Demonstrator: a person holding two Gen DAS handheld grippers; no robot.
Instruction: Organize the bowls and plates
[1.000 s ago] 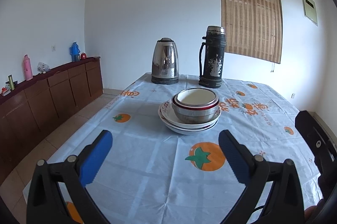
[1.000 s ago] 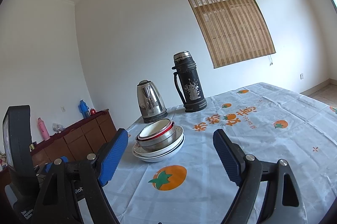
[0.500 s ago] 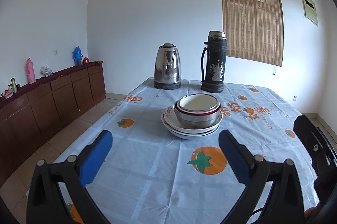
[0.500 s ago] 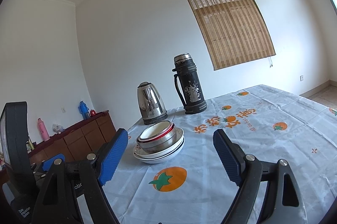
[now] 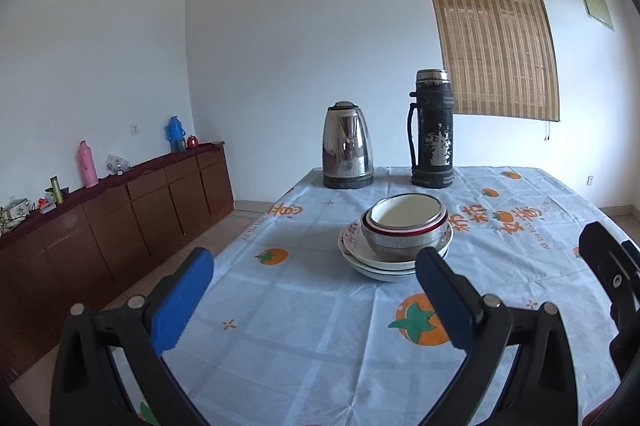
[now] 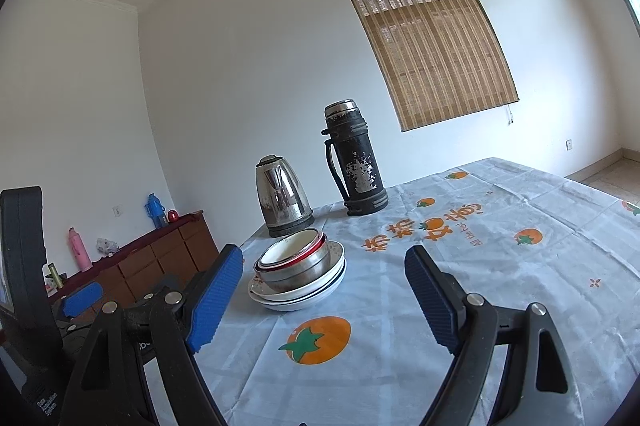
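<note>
Plates and bowls sit as one nested stack point(image 5: 396, 246) on the counter point(image 5: 304, 326), out ahead of both tongs and touched by neither. Nearest the cameras, the left tongs point(image 5: 308, 290) stand wide apart with nothing between them, their blue ribbed pads point(image 5: 178, 306) mounted on black angular arms. The right tongs point(image 6: 324, 290) are likewise spread wide and empty, with the same ridged blue pads point(image 6: 214, 300); in the right wrist view the left tongs show at the left edge. Below them the counter wears a pale blue, creased cloth point(image 6: 400, 358) printed with orange persimmon-like fruits and orange characters. Just past the pads lies the stack: two or three shallow white plates with thin dark rim lines at the bottom, a rounded steel bowl point(image 5: 404, 246) with a dull shiny wall on them, and inside it a bowl with a red rim band and a cream interior point(image 5: 402, 211). Further back, well apart from the stack, stands a tapered polished steel kettle point(image 5: 347, 145) on a dark base, and beside it a tall black cylindrical flask point(image 5: 433, 133) with worn, flaking paint and a metal cap. Beyond the counter, a brown wooden sideboard point(image 5: 120, 209) runs along the left wall, and a slatted bamboo blind point(image 5: 494, 37) hangs on the far wall.
</note>
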